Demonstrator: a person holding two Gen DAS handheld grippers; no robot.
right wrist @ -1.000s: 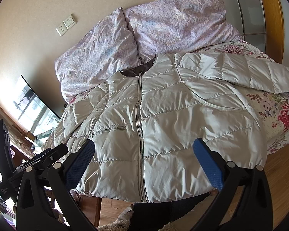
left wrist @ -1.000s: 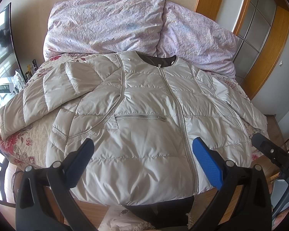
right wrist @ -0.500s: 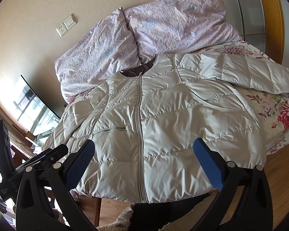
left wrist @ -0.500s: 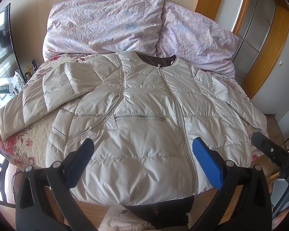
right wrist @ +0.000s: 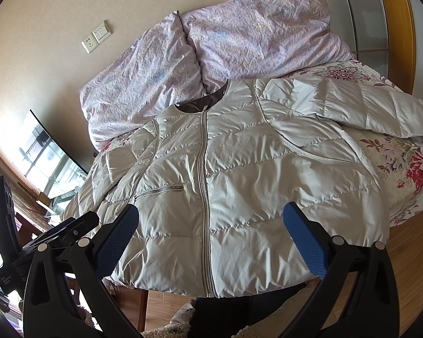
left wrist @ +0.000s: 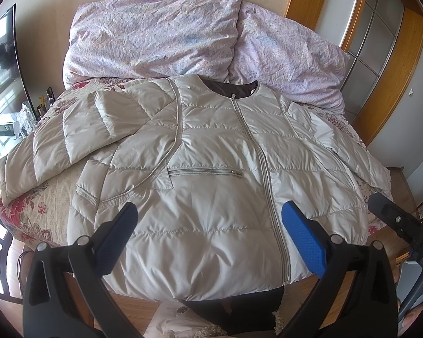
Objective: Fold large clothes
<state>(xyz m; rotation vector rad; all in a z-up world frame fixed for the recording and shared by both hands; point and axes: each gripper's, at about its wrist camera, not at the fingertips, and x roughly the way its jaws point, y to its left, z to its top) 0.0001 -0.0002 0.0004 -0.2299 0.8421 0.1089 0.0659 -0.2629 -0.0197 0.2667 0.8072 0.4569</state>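
A cream quilted puffer jacket (left wrist: 211,174) lies front up and zipped on a round table, collar away from me. It also shows in the right wrist view (right wrist: 239,177). Its left sleeve (left wrist: 70,135) and right sleeve (right wrist: 352,107) spread outwards. My left gripper (left wrist: 208,239) is open and empty, above the jacket's hem. My right gripper (right wrist: 211,236) is open and empty, also above the hem. Each gripper's body shows at the edge of the other's view.
Two lilac pillows (left wrist: 160,33) lean on the wall behind the jacket. A floral cloth (right wrist: 409,174) covers the table. A TV screen (left wrist: 0,64) stands at left, a wooden door frame (left wrist: 394,79) at right. Wooden floor (right wrist: 414,242) lies below the table edge.
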